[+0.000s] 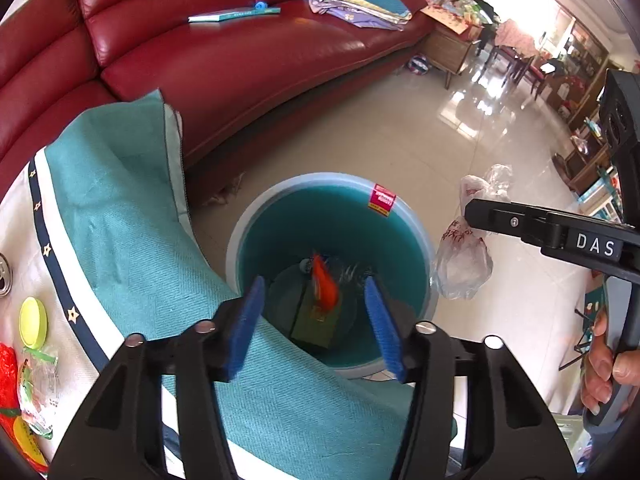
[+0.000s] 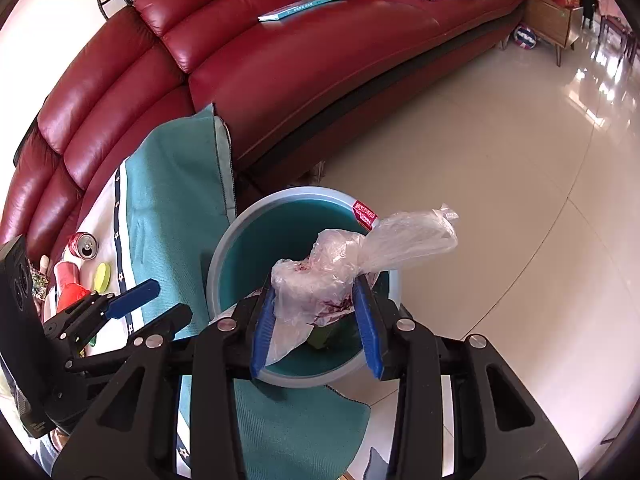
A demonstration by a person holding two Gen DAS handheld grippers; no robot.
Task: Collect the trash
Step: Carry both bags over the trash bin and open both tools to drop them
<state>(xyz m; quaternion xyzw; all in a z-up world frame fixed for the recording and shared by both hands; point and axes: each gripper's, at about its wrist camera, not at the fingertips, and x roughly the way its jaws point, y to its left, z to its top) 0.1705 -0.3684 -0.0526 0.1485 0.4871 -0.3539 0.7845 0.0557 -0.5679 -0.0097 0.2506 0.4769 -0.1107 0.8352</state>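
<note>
A round teal bin (image 1: 400, 216) stands on the floor by the table's edge; it also shows in the right wrist view (image 2: 224, 256). An orange wrapper (image 1: 326, 286) is blurred above a green box (image 1: 316, 320) inside the bin. My left gripper (image 1: 316, 316) is open and empty above the bin's near side. My right gripper (image 2: 316, 320) is shut on a clear plastic bag (image 2: 360, 252) with red print, held over the bin. From the left wrist view the bag (image 1: 466, 260) hangs just right of the bin's rim.
A teal and white cloth (image 1: 120, 200) covers the table. On it lie a yellow lid (image 2: 102, 276), a red can (image 2: 82, 246), red and orange packets (image 2: 70, 286) and more wrappers (image 1: 36, 380). A red leather sofa (image 2: 280, 60) curves behind. Tiled floor (image 2: 520, 160) lies to the right.
</note>
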